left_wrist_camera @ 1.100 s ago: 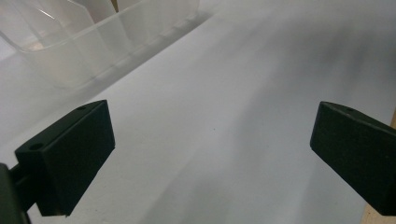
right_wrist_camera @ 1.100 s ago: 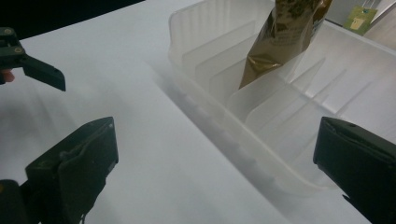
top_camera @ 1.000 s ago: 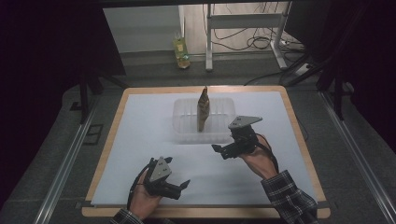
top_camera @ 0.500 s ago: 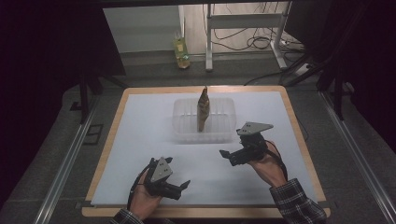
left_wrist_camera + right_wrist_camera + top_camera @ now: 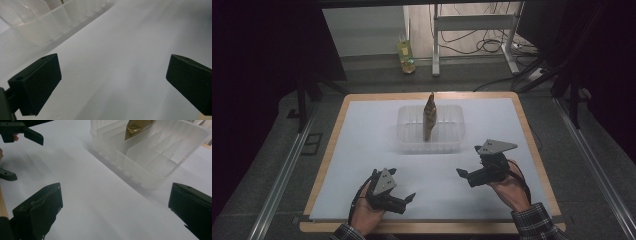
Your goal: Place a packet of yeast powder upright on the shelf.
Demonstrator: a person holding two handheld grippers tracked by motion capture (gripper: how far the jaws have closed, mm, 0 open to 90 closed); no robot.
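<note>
Tongs on my left and tongs on my right both hang released over the surface, the brown packet standing upright in the clear rack, so next I reach forward.
</note>
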